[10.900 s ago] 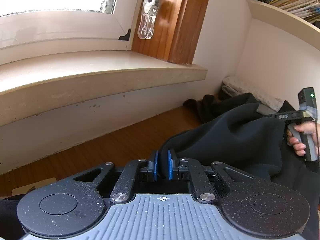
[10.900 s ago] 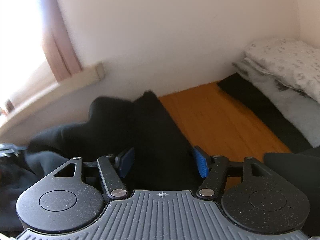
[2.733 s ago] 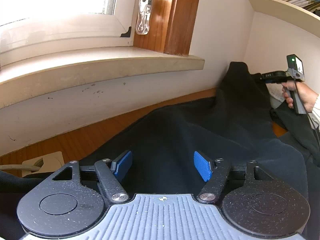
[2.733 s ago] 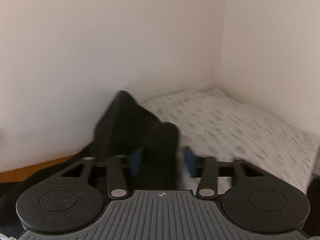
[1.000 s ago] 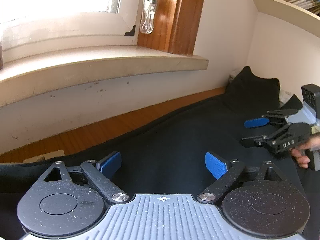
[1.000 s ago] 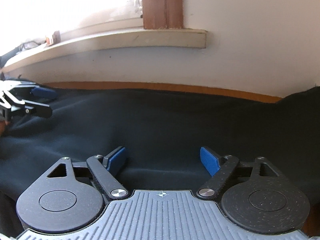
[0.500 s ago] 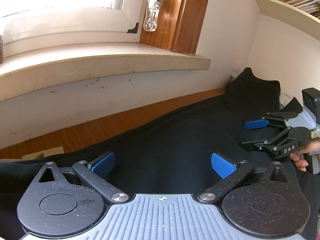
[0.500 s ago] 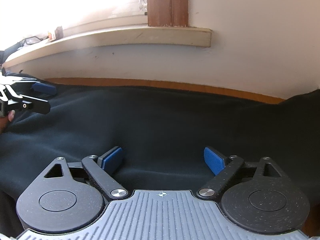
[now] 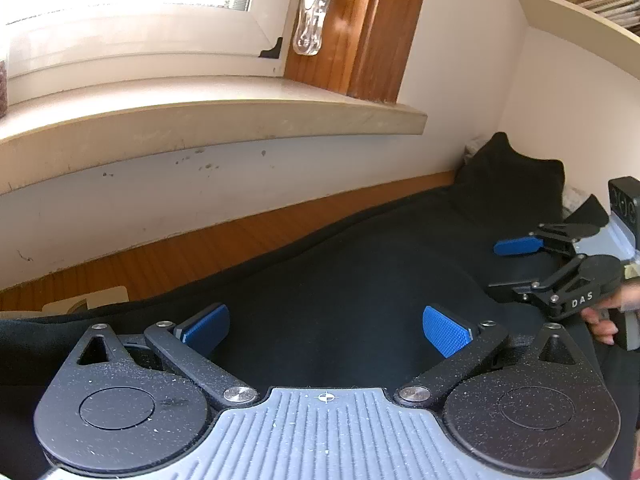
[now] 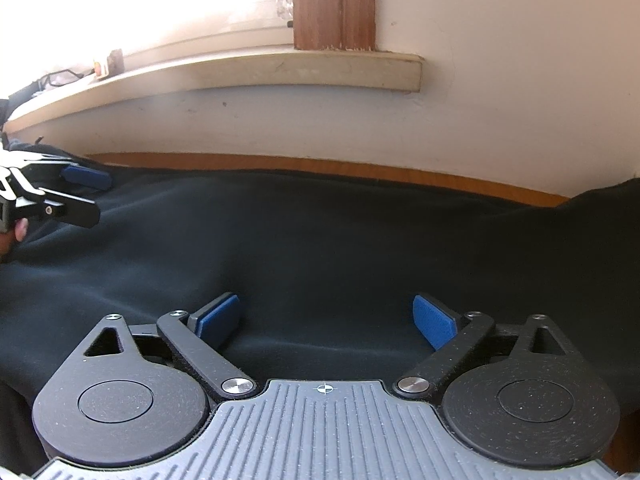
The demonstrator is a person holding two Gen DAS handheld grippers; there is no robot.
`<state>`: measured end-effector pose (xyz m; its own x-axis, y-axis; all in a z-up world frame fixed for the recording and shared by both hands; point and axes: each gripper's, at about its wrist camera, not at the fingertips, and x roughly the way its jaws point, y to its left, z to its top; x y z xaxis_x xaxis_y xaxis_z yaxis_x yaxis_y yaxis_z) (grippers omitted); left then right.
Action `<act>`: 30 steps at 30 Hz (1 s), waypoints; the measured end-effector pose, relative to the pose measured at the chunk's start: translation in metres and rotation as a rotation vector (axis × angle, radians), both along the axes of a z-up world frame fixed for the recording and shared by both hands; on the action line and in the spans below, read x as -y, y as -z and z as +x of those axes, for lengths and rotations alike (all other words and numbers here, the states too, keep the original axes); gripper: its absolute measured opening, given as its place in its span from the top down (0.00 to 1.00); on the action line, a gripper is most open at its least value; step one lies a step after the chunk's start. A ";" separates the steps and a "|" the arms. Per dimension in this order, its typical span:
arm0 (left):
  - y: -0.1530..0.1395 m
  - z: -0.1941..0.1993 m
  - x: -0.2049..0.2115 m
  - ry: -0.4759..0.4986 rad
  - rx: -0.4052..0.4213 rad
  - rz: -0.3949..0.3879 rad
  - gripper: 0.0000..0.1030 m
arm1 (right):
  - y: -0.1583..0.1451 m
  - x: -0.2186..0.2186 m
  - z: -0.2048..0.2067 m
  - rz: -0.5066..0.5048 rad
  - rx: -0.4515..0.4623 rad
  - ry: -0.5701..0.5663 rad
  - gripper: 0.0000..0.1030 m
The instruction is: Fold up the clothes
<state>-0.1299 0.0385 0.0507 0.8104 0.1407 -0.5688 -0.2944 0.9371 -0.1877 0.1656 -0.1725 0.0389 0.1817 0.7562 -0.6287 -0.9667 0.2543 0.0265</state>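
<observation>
Both grippers have just been spreading their fingers: against the picture a second ago, the blue pads of the left gripper stand further apart, and those of the right gripper have also widened. Neither hand has shifted in that time. Further back, the right gripper held a bunch of the cloth up near the corner wall; now that cloth is let go and lies spread out.

Left fingers are fully released, with nothing pinched between them. Below and between them lies the black garment, and whether the pads brush the fabric cannot be told. Right fingers are likewise released and wide, hanging just over the same garment with no fold caught in them.

From the left wrist view the right gripper shows at the right edge, its two fingers one above the other and apart, held by a hand whose fingertips curl round the grip. From the right wrist view the left gripper appears at the left edge, also spread.

The garment lies flat across the wooden floor, its far edge running near the white wall beneath the window sill. One end rises in a dark peak against the corner.
</observation>
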 end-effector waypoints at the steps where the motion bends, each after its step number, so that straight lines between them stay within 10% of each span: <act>1: 0.000 0.000 0.001 -0.002 0.001 0.007 0.00 | 0.000 0.000 0.000 0.000 -0.001 0.000 0.09; 30: -0.053 -0.150 0.053 -0.307 -0.088 0.161 0.00 | 0.001 0.002 0.002 0.011 0.018 0.009 0.04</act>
<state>-0.2796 -0.0148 0.1036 0.6652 0.4637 -0.5853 -0.5757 0.8177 -0.0064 0.1676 -0.1745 0.0376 0.1999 0.7610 -0.6172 -0.9647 0.2630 0.0118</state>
